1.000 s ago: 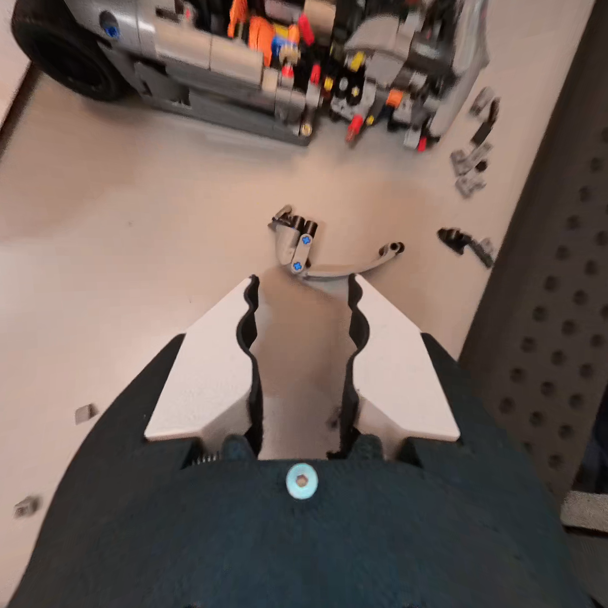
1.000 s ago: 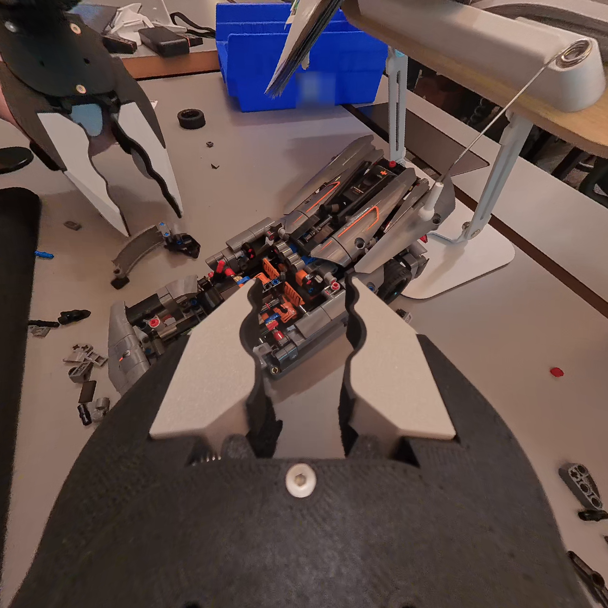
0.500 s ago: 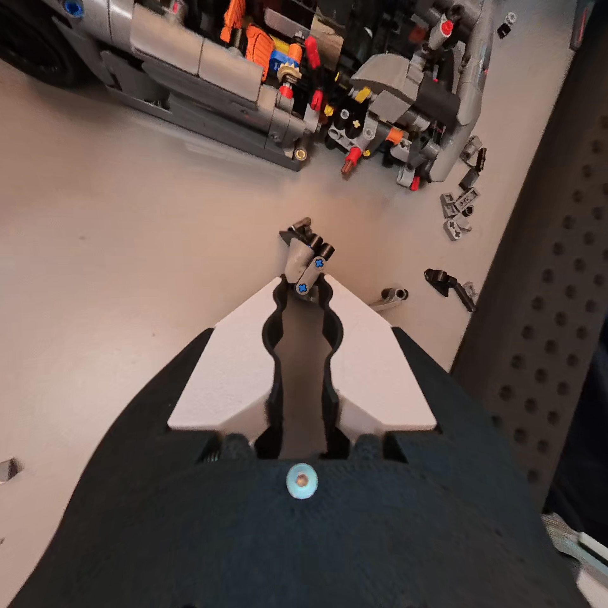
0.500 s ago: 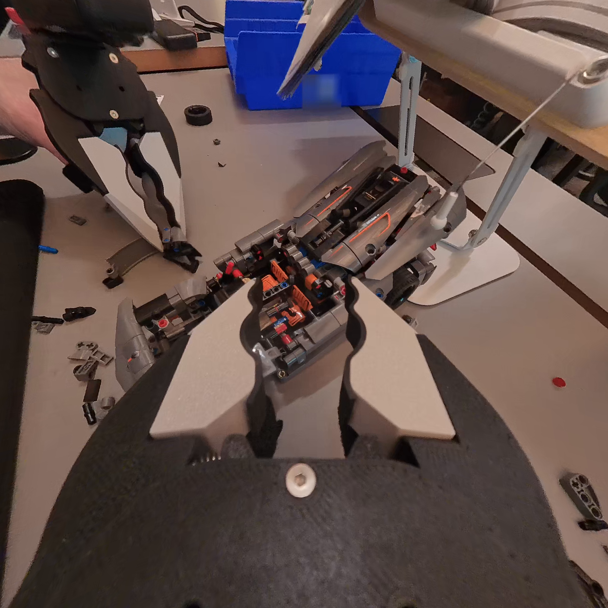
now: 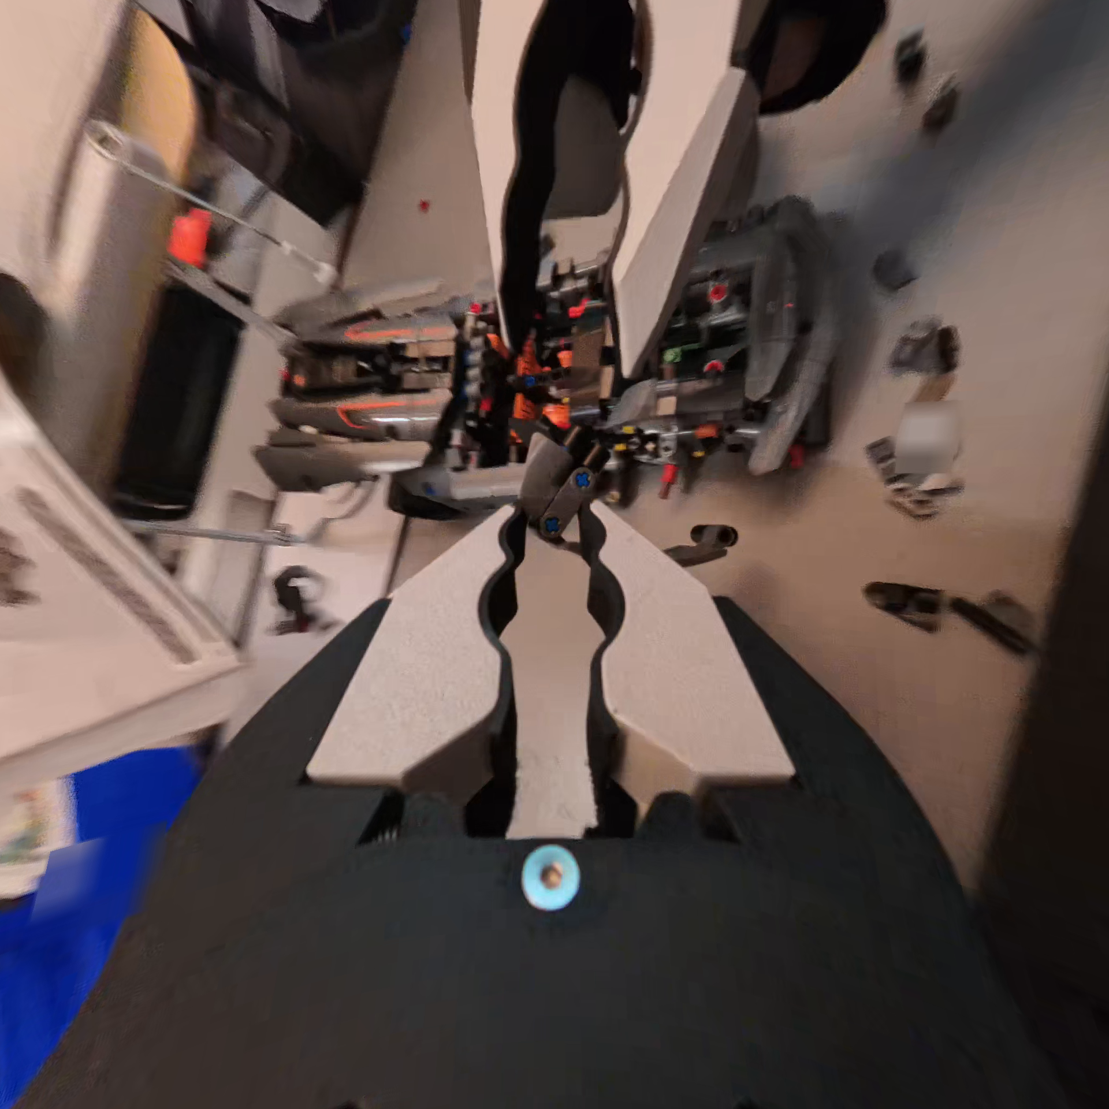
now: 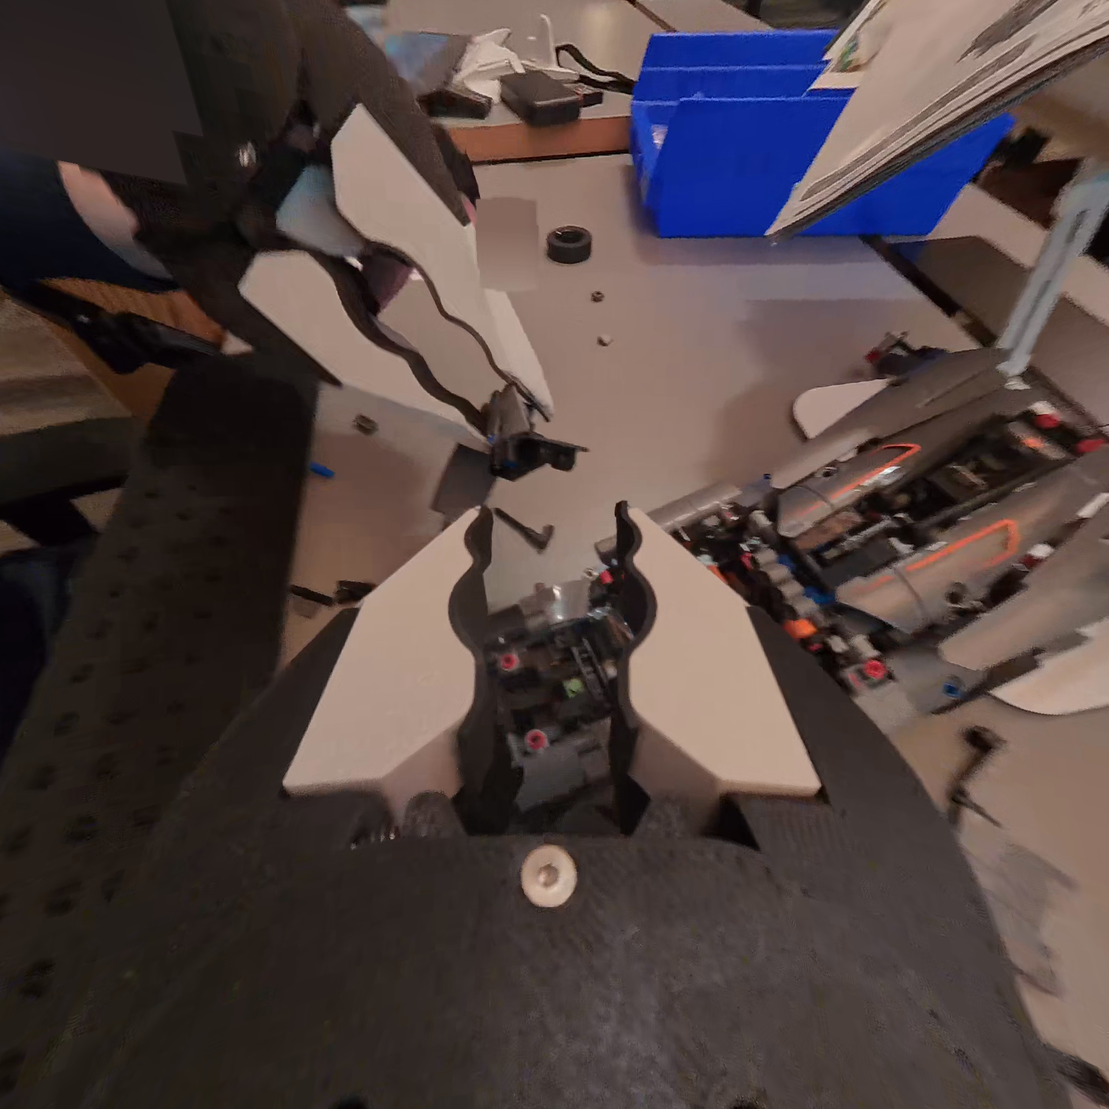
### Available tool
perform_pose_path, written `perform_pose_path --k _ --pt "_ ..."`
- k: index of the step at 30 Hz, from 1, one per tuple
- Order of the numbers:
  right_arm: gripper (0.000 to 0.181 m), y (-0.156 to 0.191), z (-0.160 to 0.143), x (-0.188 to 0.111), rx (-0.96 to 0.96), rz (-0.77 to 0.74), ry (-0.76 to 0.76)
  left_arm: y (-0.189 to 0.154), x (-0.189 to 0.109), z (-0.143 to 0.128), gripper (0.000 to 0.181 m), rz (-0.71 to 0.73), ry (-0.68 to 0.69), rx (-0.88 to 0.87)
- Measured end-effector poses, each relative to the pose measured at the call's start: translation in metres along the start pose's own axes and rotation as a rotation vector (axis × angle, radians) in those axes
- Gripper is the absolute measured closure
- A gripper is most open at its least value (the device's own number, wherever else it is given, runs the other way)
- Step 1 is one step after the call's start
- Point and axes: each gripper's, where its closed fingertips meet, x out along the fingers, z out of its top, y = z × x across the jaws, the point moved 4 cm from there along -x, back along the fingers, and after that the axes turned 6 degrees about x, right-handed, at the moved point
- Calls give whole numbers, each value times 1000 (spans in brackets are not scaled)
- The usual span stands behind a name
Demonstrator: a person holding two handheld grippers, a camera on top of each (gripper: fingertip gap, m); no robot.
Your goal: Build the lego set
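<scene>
My left gripper point(image 5: 549, 523) is shut on a small grey sub-assembly point(image 5: 561, 495) with blue cross pins and black connectors, and holds it above the table. It points at the grey, black and orange Lego car point(image 5: 384, 414). In the right wrist view the left gripper point(image 6: 517, 414) holds the sub-assembly point(image 6: 525, 447) up at upper left. My right gripper point(image 6: 552, 515) is open. Its fingers straddle the car's front section point(image 6: 549, 666), and the car's body point(image 6: 888, 540) lies to the right. The right gripper point(image 5: 570, 354) also shows from above in the left wrist view.
A blue bin point(image 6: 738, 138) and an open instruction booklet point(image 6: 960, 90) on a stand are at the back right. A black tyre point(image 6: 568, 243) lies on the table. A black perforated mat point(image 6: 198, 540) lies left. Loose small parts point(image 5: 918, 480) lie beside the car. The grippers' ends are close to 4 cm from one another.
My left gripper closed on the sub-assembly, lifted it off the table and swung to face the car. My right gripper moved down over the car's front section.
</scene>
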Motion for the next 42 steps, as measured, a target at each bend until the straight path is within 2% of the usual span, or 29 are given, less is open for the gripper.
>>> perform_pose_path --k 2,5,7,9,17,23,30,33,38,42 --pt "141 6 1 3 61 62 -14 -3 -1 12 166 97 29 127" --pt "139 12 4 4 127 130 -43 -11 0 27 166 160 36 251" --pt "148 16 6 4 145 162 -53 -12 1 30 166 192 44 298" --pt "158 16 4 3 135 165 -47 -7 0 29 167 250 74 325" --pt "158 18 6 -2 101 211 -77 -7 -3 32 166 224 17 308" --pt "158 15 12 -9 52 189 -134 2 -6 25 140 79 -69 38" --pt "159 22 20 -17 83 277 -207 -11 3 24 143 -207 -214 -214" --pt "159 23 23 -21 120 331 -238 -12 -5 31 146 -297 -324 -292" --pt "160 28 29 -32 203 495 -299 -13 -17 44 140 -479 -479 -433" --pt "159 36 33 -38 206 583 -330 -19 -19 54 139 -569 -536 -472"
